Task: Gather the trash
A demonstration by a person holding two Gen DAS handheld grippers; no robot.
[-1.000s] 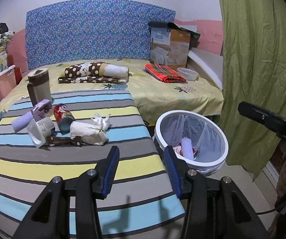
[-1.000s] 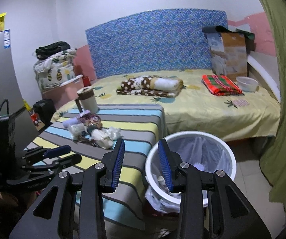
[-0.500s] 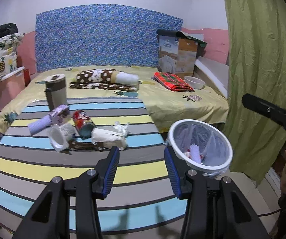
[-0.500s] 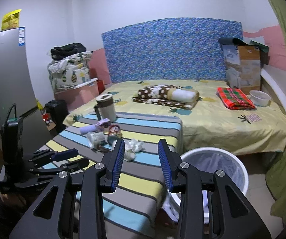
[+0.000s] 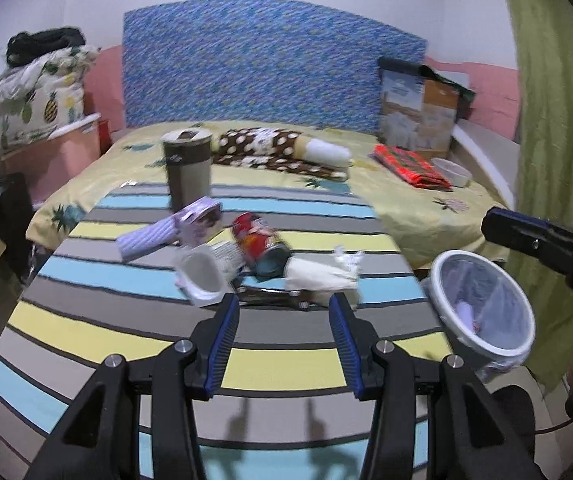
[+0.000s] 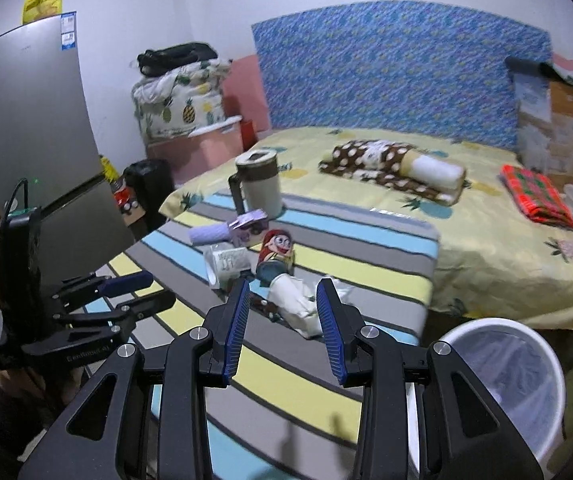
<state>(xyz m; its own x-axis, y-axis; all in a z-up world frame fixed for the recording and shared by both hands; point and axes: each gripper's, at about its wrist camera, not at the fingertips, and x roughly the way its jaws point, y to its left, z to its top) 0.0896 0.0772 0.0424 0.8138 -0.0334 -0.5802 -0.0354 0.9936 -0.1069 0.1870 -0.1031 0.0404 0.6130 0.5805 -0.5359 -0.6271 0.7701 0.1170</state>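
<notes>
jaws of both grippers [image 5: 282, 300] [image 6: 283, 288] gape empty above the trash pile [image 5: 246, 256]

Both grippers [image 5: 282, 308] nearer the litter [image 5: 318, 276]

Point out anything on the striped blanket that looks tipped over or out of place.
A cluster of litter sits mid-blanket: the red cartoon can lies on its side, a white cup is tipped over with its mouth open, and a crumpled white wrapper lies beside them. The lidded mug behind stands upright.
</notes>
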